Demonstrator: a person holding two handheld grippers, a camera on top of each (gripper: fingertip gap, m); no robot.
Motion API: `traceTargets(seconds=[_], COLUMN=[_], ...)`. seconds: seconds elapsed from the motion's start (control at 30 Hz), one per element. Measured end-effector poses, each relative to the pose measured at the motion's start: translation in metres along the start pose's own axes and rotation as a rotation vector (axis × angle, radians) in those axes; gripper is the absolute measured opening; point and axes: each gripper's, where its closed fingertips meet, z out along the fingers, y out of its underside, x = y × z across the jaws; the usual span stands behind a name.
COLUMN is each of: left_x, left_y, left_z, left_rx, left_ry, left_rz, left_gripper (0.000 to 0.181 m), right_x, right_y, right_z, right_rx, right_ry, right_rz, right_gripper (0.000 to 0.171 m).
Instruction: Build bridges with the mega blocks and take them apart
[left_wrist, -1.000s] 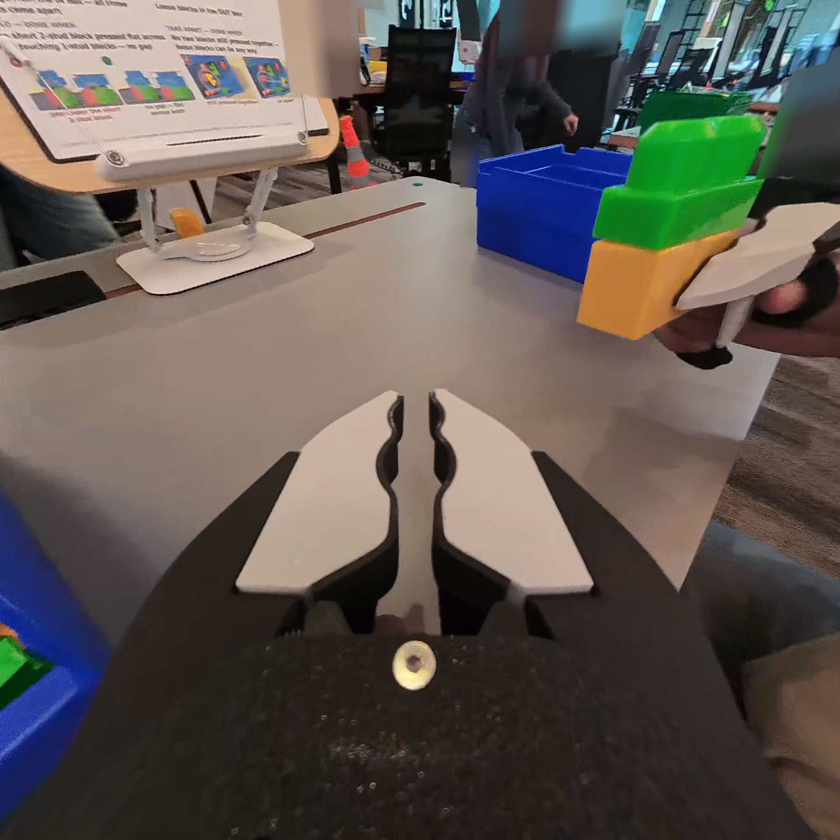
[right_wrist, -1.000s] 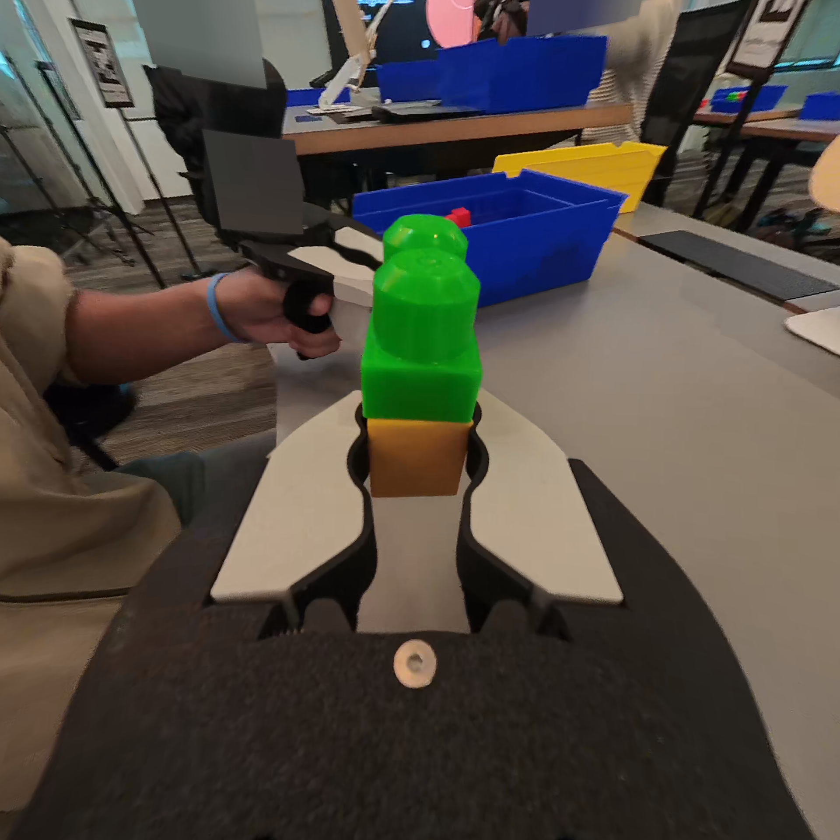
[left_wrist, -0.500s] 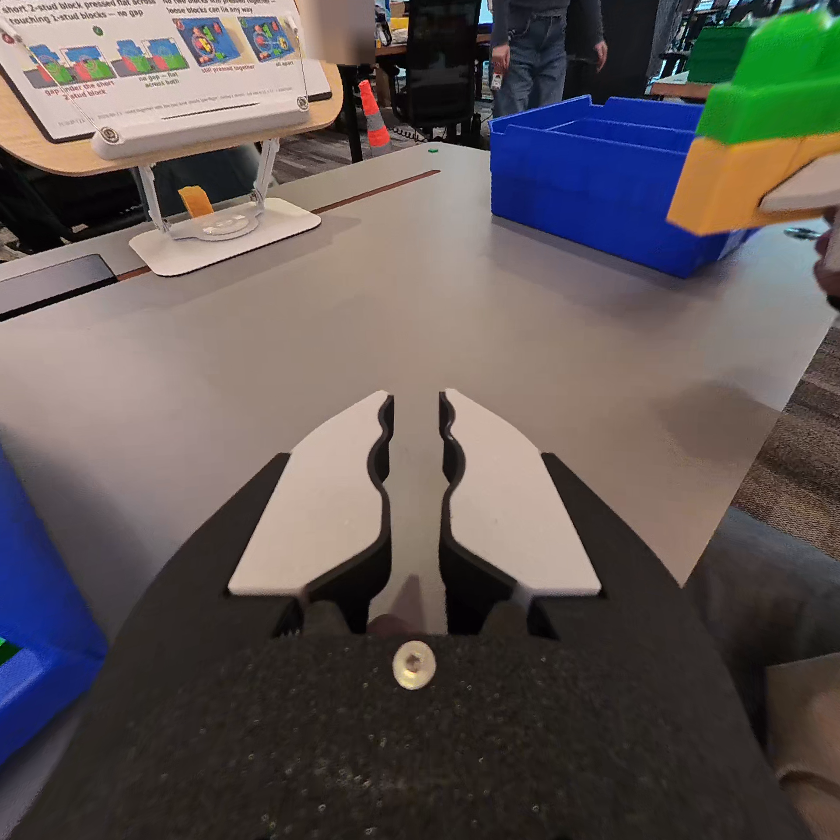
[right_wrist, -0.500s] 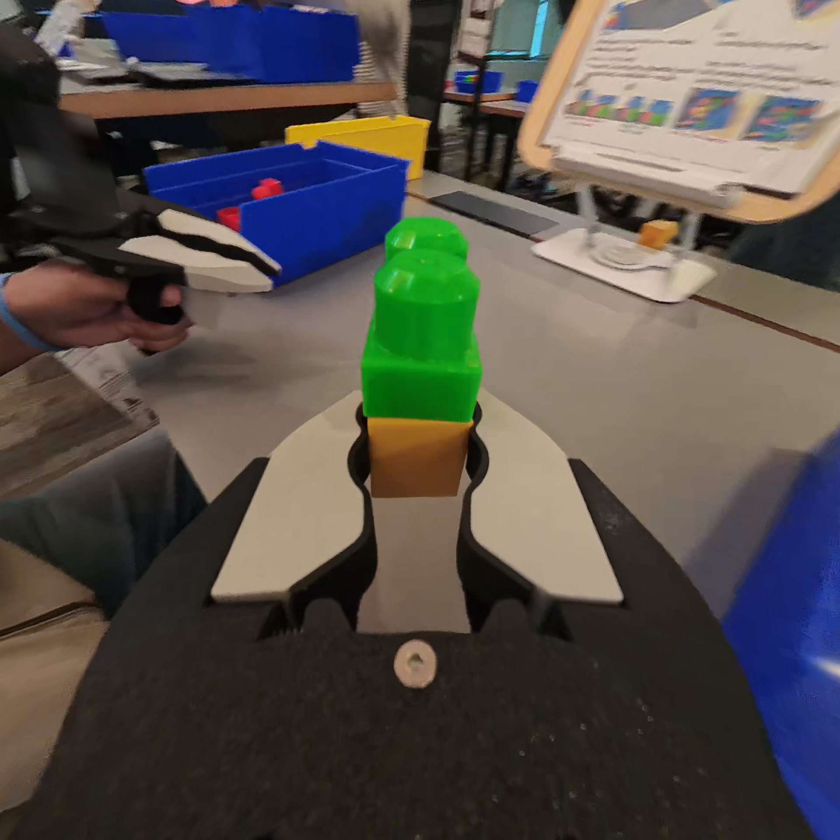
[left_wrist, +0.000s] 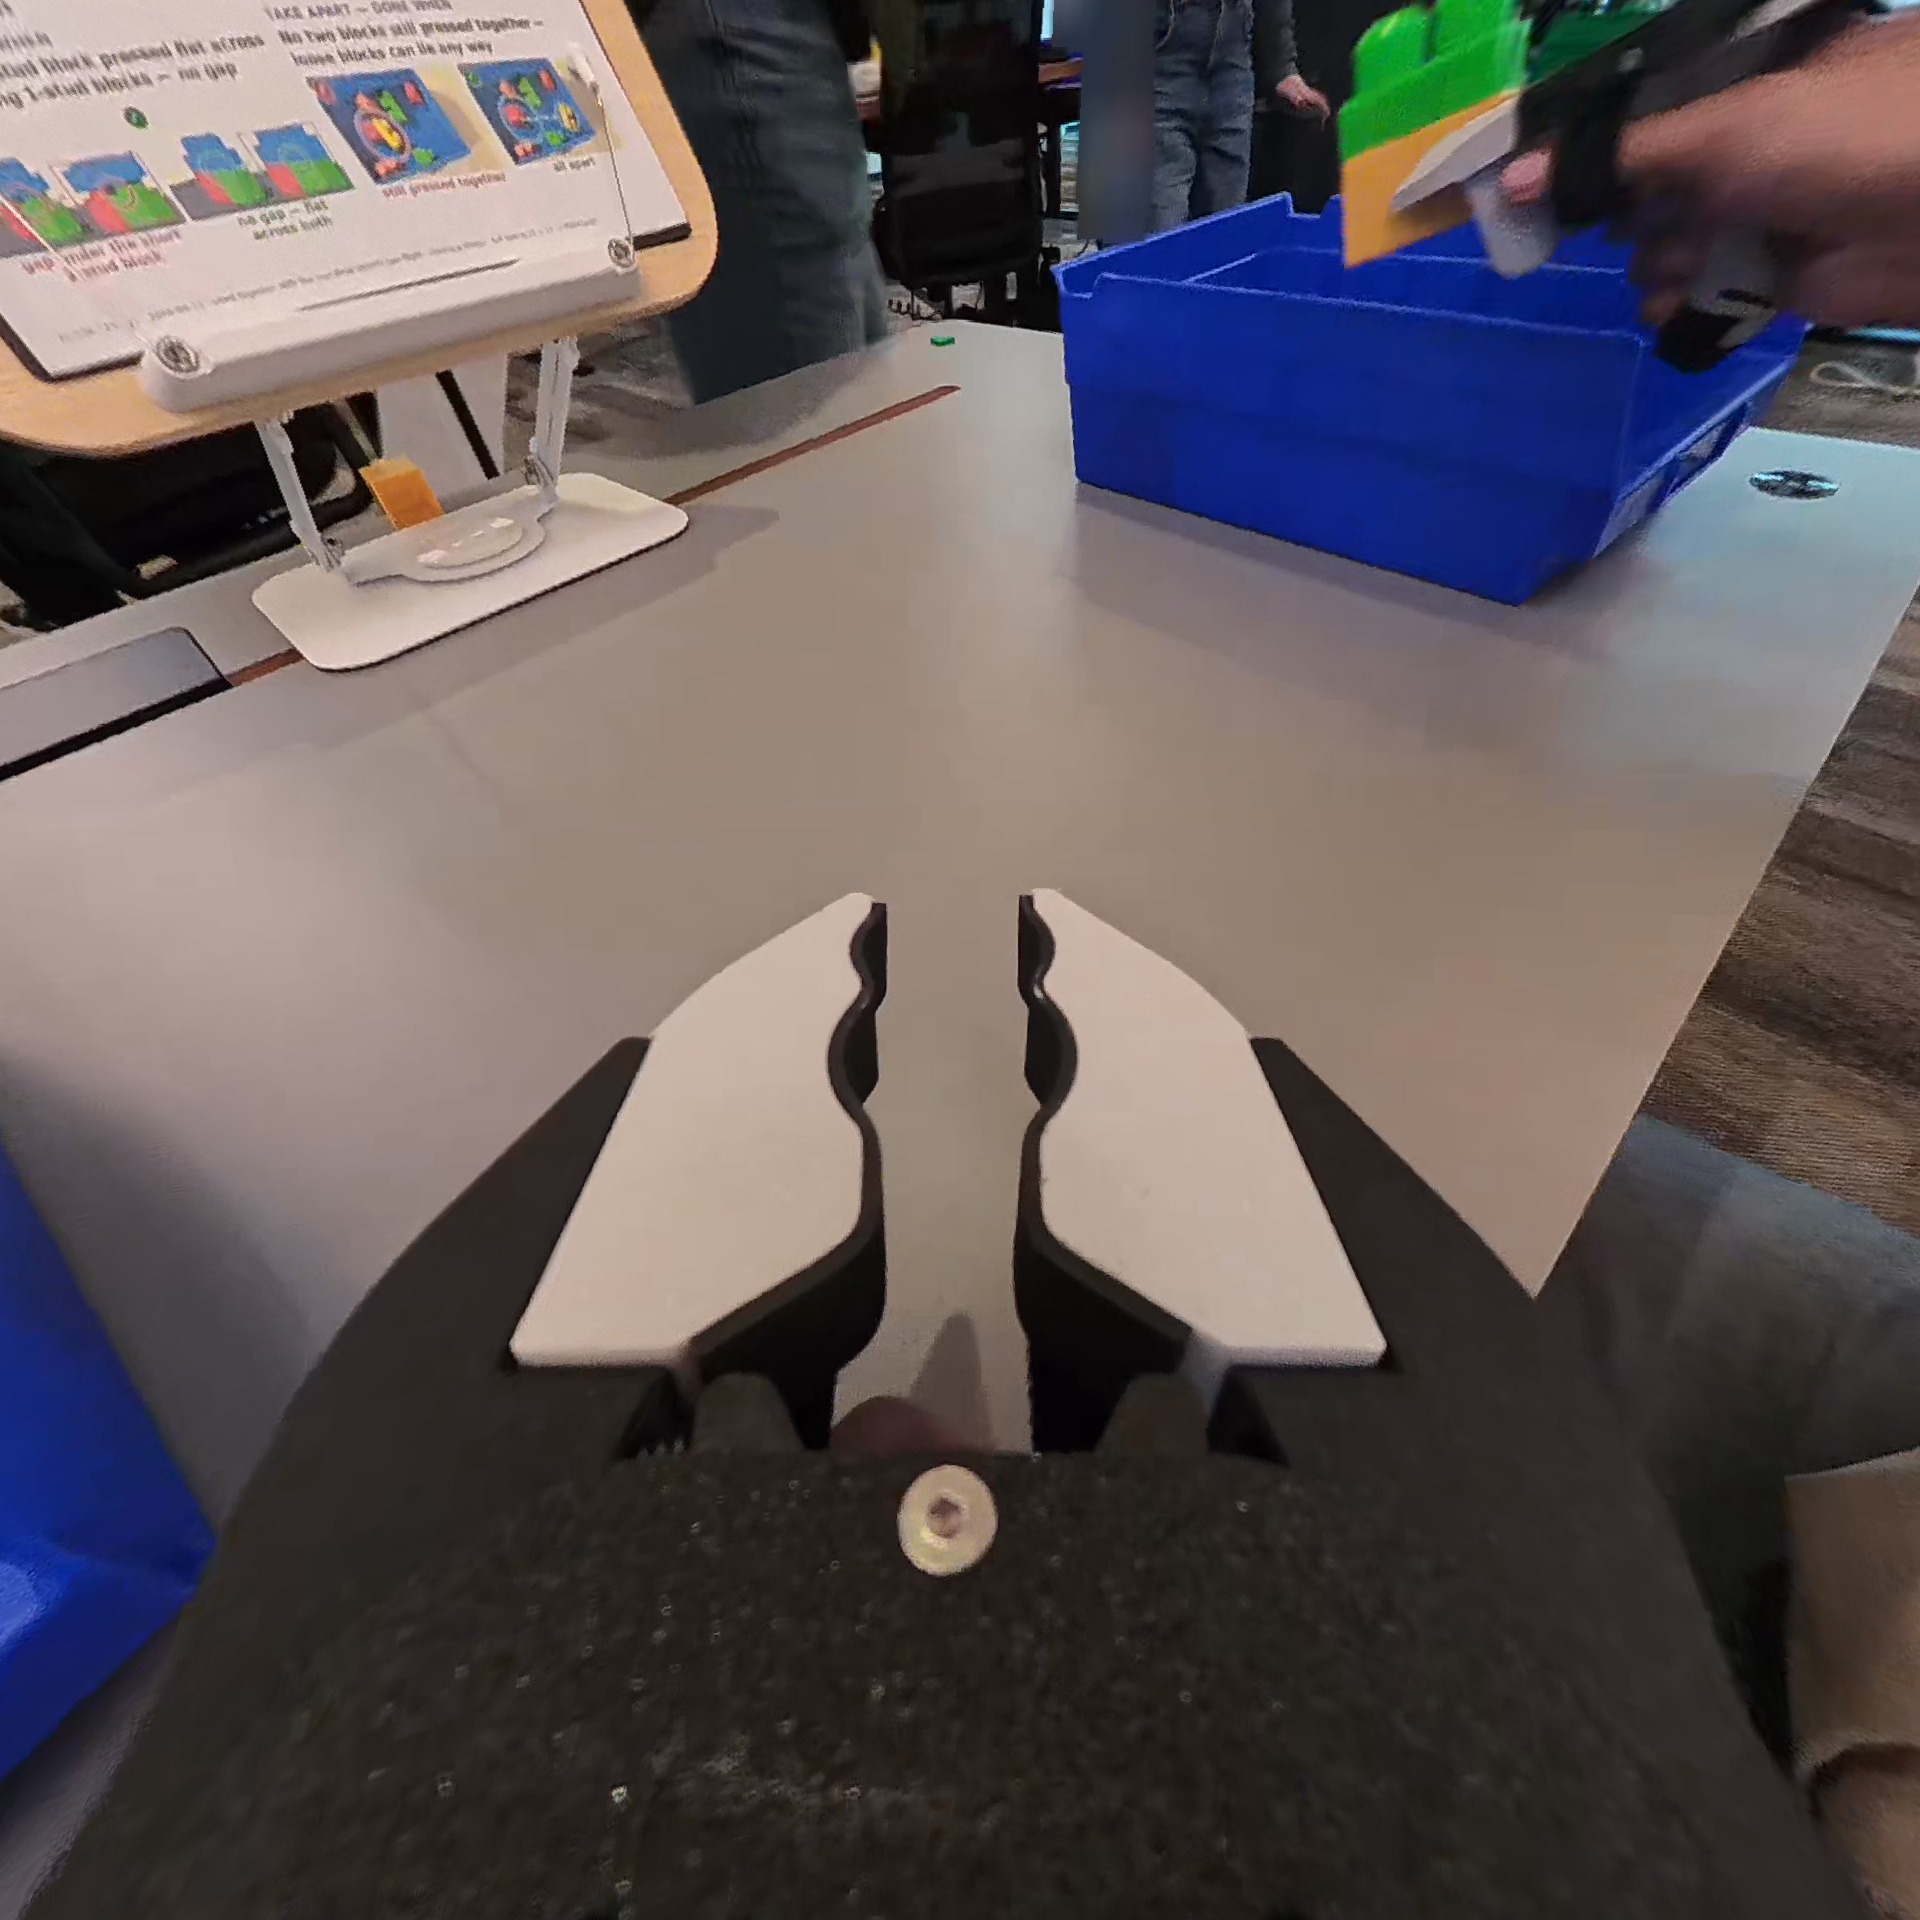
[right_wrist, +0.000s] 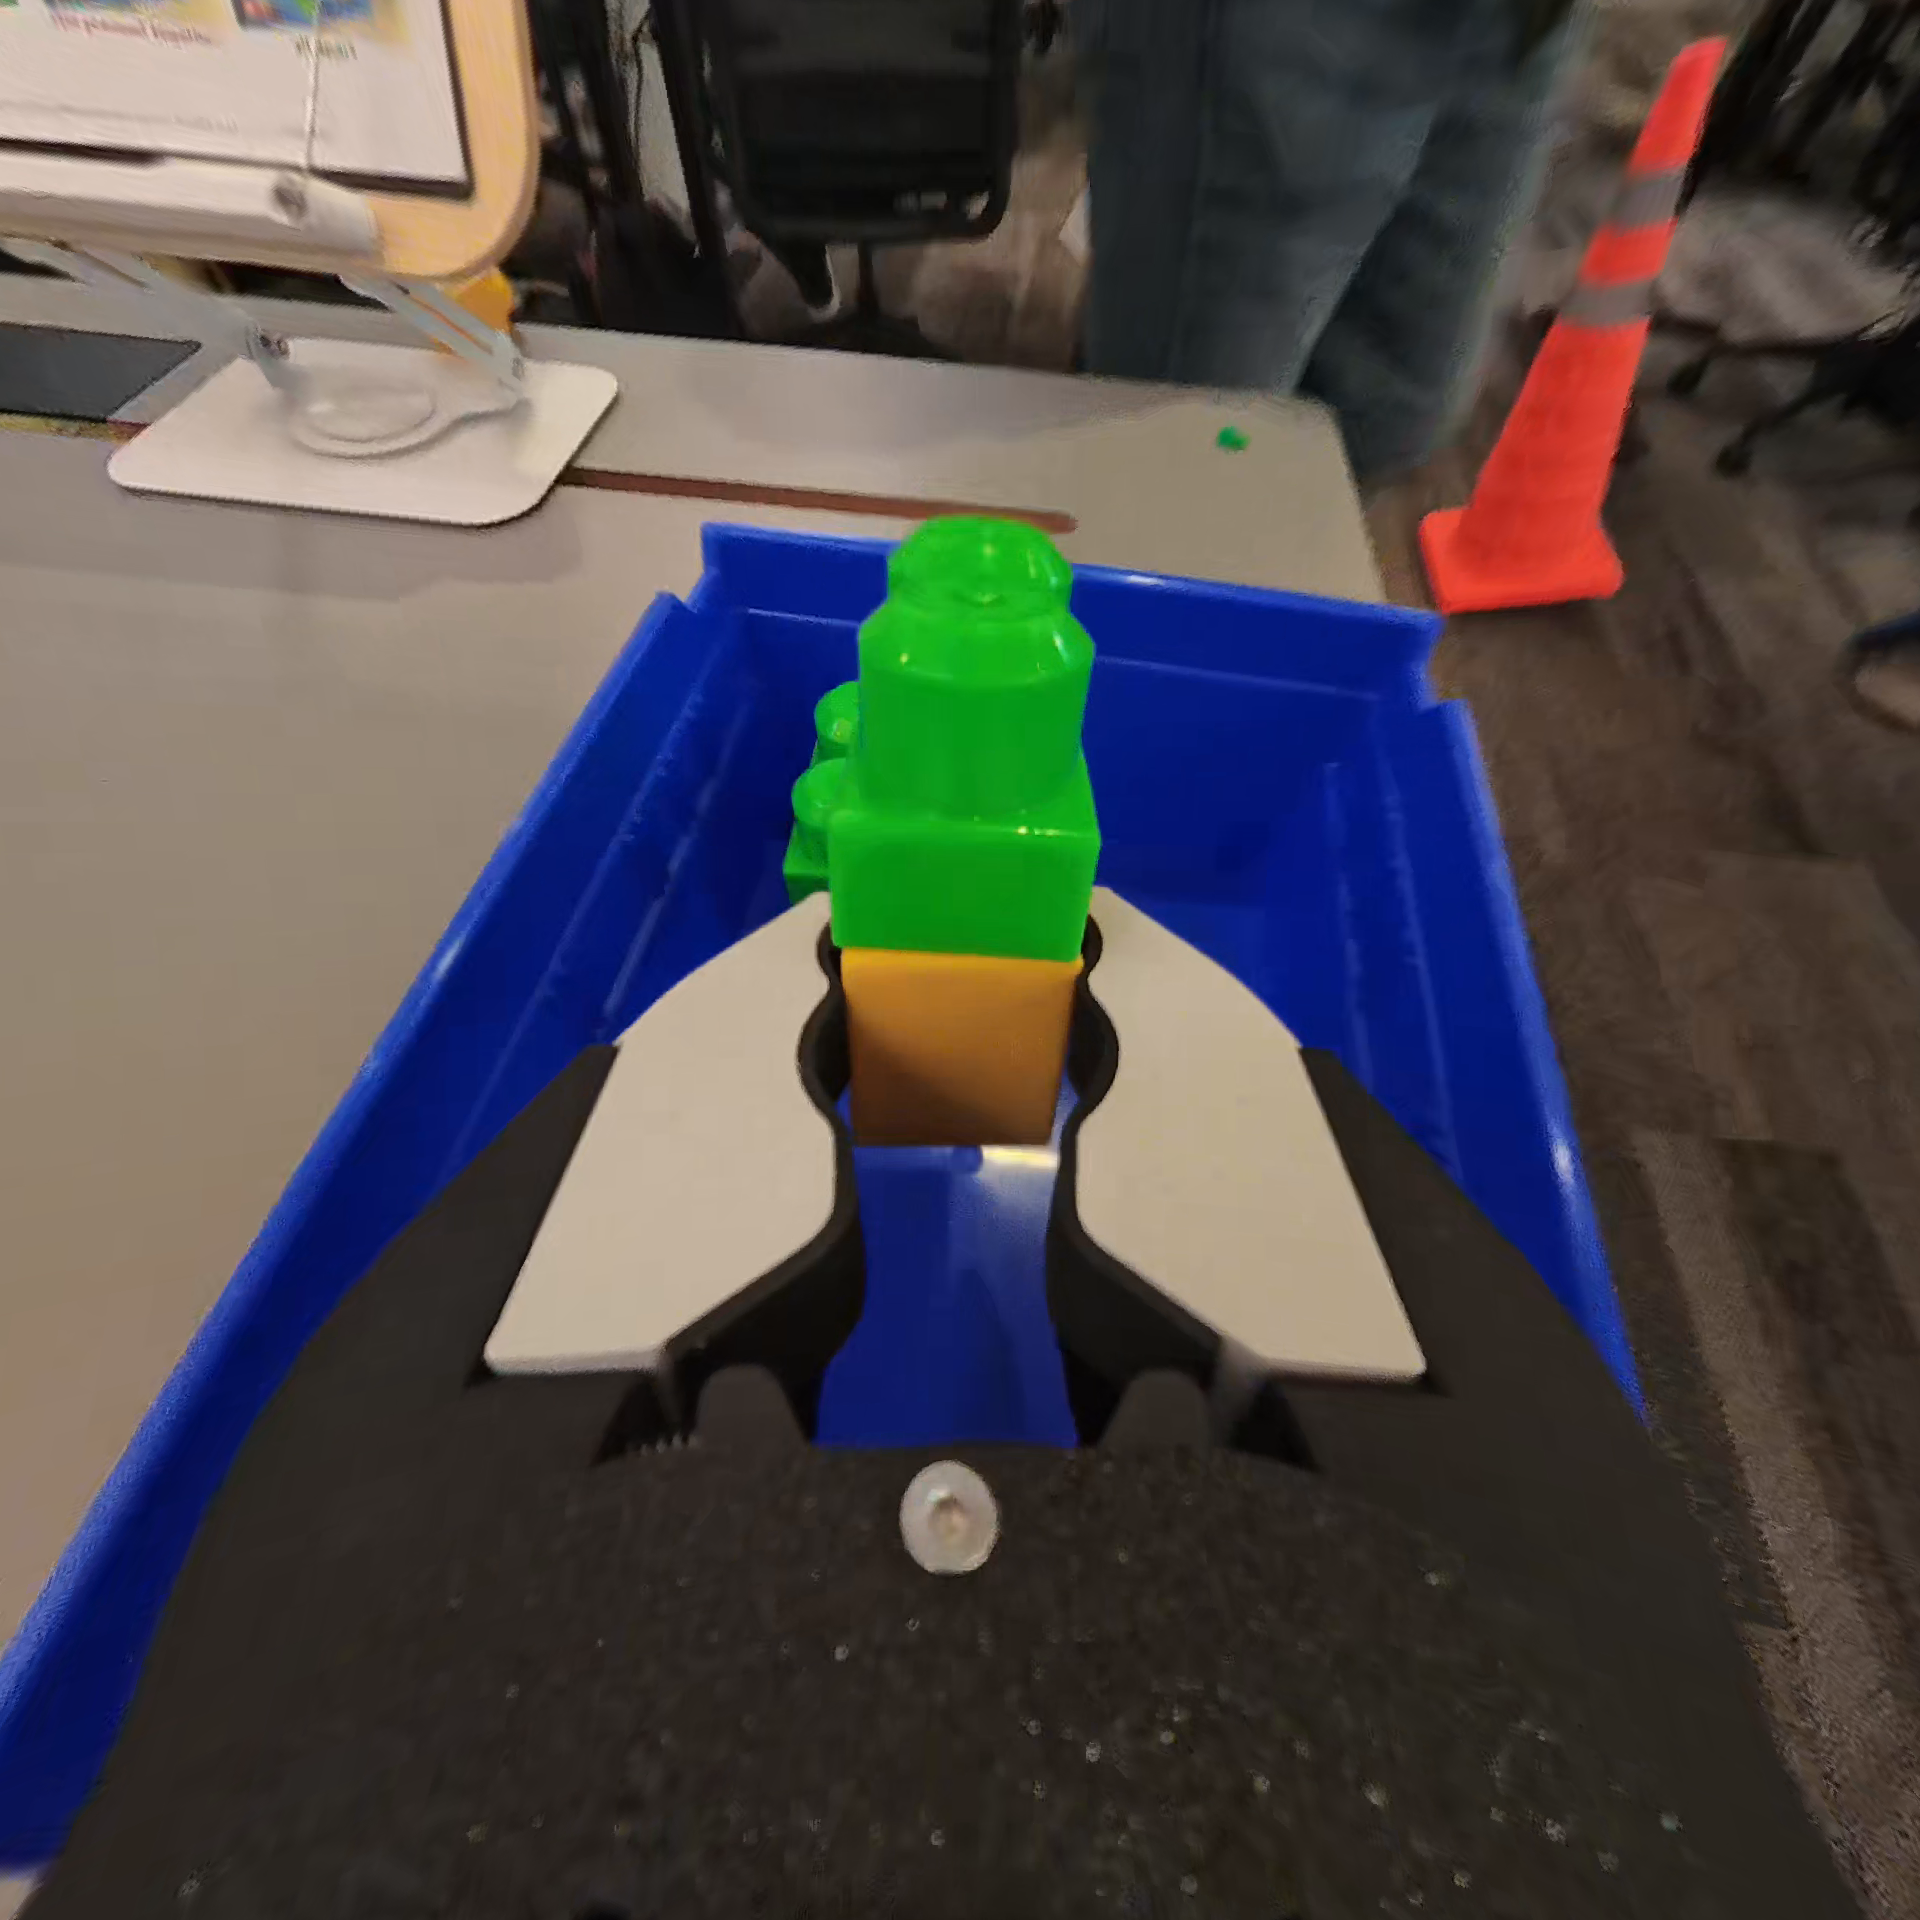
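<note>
Since a second ago the right gripper (right_wrist: 961, 1023) has been swinging from beside the table to above the blue bin (right_wrist: 582, 862), centre frame, its fingers clamping the yellow block (right_wrist: 956, 1049) with the green block (right_wrist: 966, 790) pressed on top. The stack is riding high, so a quick tilt is risking the green piece popping off or clipping the bin's far rim. The left gripper (left_wrist: 951, 997) is hanging narrowly parted and empty over the bare grey table (left_wrist: 727, 727), where room is lying open toward the document stand (left_wrist: 468, 561) at upper left.
</note>
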Motion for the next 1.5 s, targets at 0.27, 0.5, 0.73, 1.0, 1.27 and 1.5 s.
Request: traceTargets(seconds=[0.27,0.5,0.73,1.0,1.27,1.5], left_x=[0.002,0.005,0.009,0.019,0.019,0.013], left_y=[-0.007,-0.010,-0.009,-0.004,-0.009,-0.007], left_z=[-0.003,-0.004,-0.002,0.002,-0.002,-0.001], left_rx=[0.025,0.037,0.038,0.026,0.037,0.018], left_ry=[-0.011,-0.014,-0.007,0.017,0.014,0.003], left_rz=[0.020,0.074,0.097,0.118,0.124,0.067], left_gripper=[0.024,0.023,0.023,0.023,0.023,0.024], right_x=[0.025,0.028,0.030,0.026,0.022,0.035], right_y=[0.022,0.022,0.037,0.065,0.065,0.027], right_z=[0.078,0.104,0.101,0.093,0.097,0.067], right_rx=[-0.082,-0.050,-0.131,-0.277,-0.295,-0.185], right_ry=[0.016,0.010,0.022,-0.004,-0.033,0.077], right_rz=[-0.007,-0.013,-0.014,-0.016,-0.007,-0.120], right_gripper=[0.037,0.037,0.038,0.046,0.052,0.057])
